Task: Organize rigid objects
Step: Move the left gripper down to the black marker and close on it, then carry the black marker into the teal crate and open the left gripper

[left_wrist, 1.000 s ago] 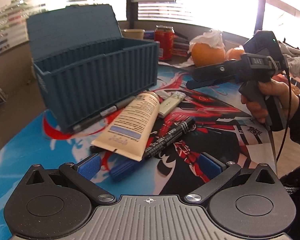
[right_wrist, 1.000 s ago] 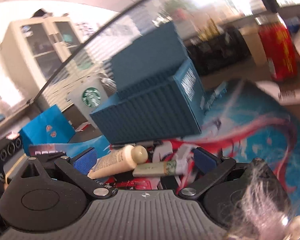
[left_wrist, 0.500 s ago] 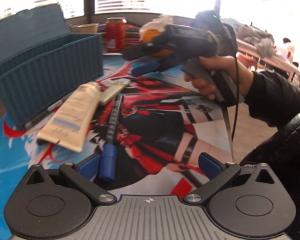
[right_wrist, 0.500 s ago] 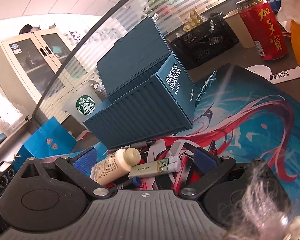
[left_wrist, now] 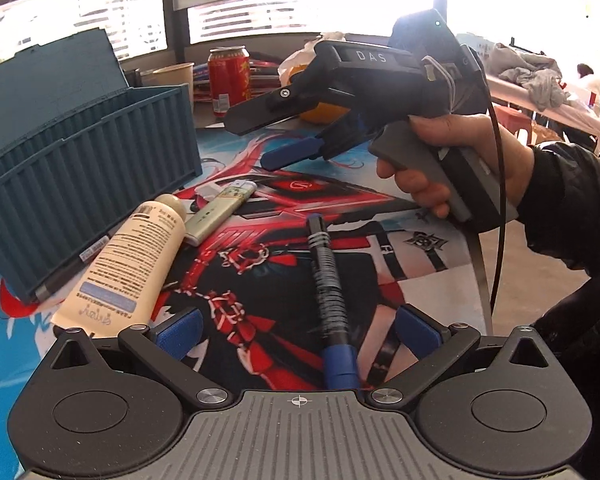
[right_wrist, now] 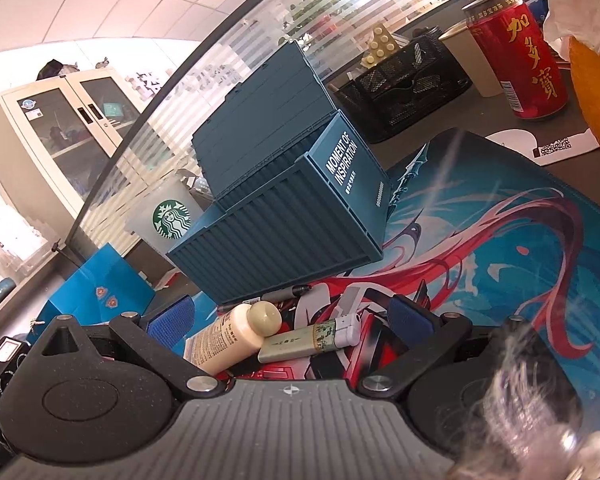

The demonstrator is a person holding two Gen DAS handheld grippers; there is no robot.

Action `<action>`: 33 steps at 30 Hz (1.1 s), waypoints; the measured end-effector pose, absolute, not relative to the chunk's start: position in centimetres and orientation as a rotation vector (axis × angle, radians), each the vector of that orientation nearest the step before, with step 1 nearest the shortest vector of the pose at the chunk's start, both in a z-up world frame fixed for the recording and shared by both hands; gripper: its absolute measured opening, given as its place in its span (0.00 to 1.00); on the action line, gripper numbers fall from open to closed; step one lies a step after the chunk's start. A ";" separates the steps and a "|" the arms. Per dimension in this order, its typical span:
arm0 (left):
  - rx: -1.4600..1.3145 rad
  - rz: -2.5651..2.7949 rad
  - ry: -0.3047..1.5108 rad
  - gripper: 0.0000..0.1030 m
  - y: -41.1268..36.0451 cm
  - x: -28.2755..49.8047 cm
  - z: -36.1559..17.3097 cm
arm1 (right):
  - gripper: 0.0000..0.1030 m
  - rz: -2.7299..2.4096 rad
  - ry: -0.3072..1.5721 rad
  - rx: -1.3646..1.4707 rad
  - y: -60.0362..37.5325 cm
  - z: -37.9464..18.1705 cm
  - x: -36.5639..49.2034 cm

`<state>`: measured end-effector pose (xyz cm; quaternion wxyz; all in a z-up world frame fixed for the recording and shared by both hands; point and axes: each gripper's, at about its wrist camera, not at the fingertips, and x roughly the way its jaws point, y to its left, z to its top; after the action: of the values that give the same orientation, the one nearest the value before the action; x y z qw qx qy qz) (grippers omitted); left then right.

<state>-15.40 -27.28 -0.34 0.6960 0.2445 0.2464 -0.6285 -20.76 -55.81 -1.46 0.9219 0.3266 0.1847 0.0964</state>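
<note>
Left gripper (left_wrist: 296,326): jaws spread wide, the 2 blue pads (left_wrist: 178,330) well apart, nothing clamped between them. Right gripper (left_wrist: 260,140): seen from the left wrist view, raised clear of the surface, its 2 fingers parted, the upper black, the lower blue-padded, pointing left. Right hand (left_wrist: 456,160): wrapped around the grey pistol grip, index finger curled at the front of the handle; a dark sleeve (left_wrist: 568,204) covers the wrist. In the right wrist view the right gripper's pads (right_wrist: 172,320) stand wide apart.
</note>
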 end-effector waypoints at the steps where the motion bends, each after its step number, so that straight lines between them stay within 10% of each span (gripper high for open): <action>1: 0.542 -1.401 0.546 0.99 -27.3 -15.5 -0.4 | 1.00 0.199 0.377 0.672 -55.8 -1.5 -20.8; 10: 0.554 -1.422 0.522 0.60 -27.9 -17.3 0.2 | 1.00 0.209 0.362 0.680 -56.0 -1.4 -21.0; 15: 0.586 -1.421 0.508 0.18 -28.5 -19.3 0.5 | 1.00 0.214 0.356 0.683 -56.1 -1.4 -21.0; 33: 0.507 -1.373 0.615 0.10 -29.1 -18.1 1.5 | 1.00 0.241 0.327 0.693 -56.2 -1.2 -21.2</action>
<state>-18.08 -29.05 1.46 0.7011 0.2275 0.2762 -0.6168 -21.24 -56.20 -1.23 0.9204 0.3374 0.1592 0.1171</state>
